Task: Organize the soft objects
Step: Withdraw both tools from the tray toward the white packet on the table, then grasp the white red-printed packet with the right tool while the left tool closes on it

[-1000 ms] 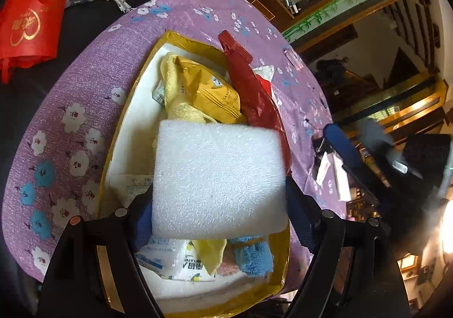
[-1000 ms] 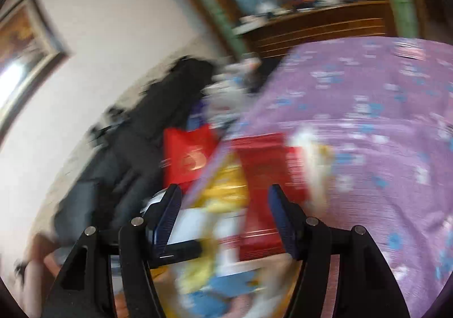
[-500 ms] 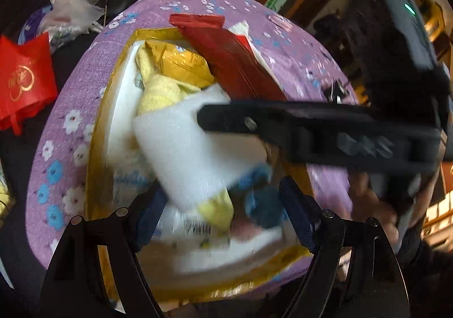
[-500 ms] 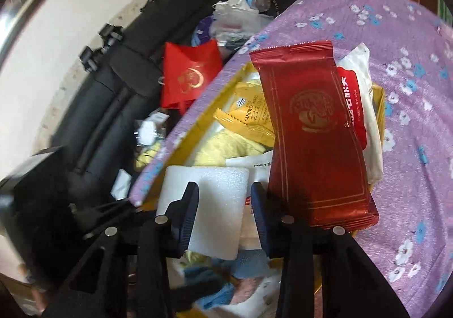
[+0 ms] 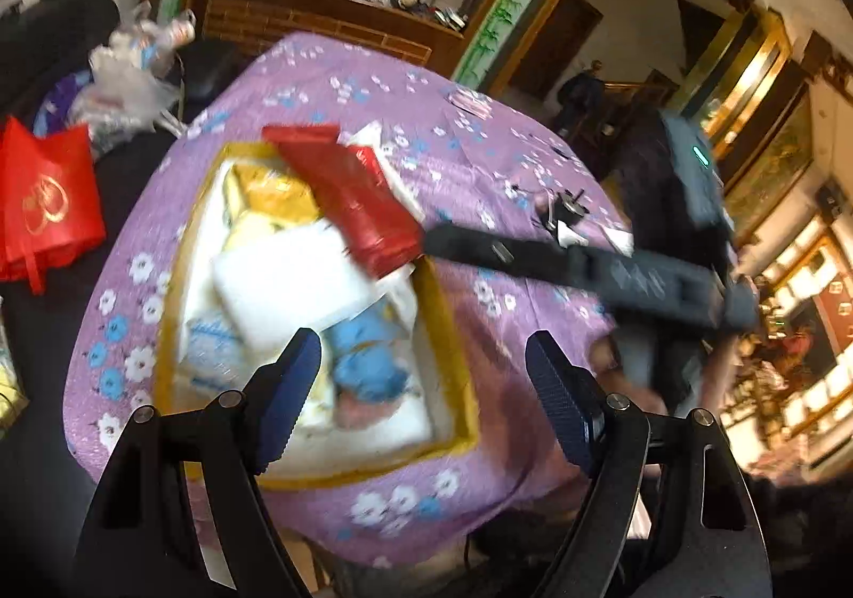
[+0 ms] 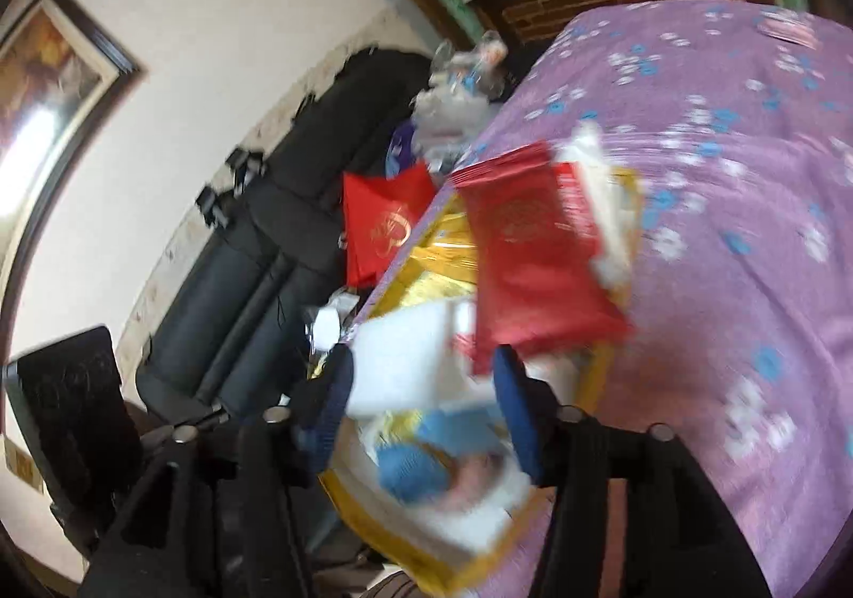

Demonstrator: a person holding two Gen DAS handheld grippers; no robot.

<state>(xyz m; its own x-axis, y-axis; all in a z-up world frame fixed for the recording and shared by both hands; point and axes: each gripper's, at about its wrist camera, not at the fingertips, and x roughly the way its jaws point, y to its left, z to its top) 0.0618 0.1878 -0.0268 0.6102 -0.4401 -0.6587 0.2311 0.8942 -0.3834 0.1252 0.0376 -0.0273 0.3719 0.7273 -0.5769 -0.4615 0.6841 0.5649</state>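
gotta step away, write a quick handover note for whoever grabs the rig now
Left hand-held gripper: open, holding nothing, above the near end of the yellow box.
Right hand-held gripper: open, nothing clearly gripped, at the red packet.
White foam block, yellow packet and blue cloth lie in the box; the red packet leans on its far right rim.
Left: settle the red packet inside.

Left tongs [image 5: 424, 379] spread wide, right tongs [image 6: 424, 403] apart, both empty
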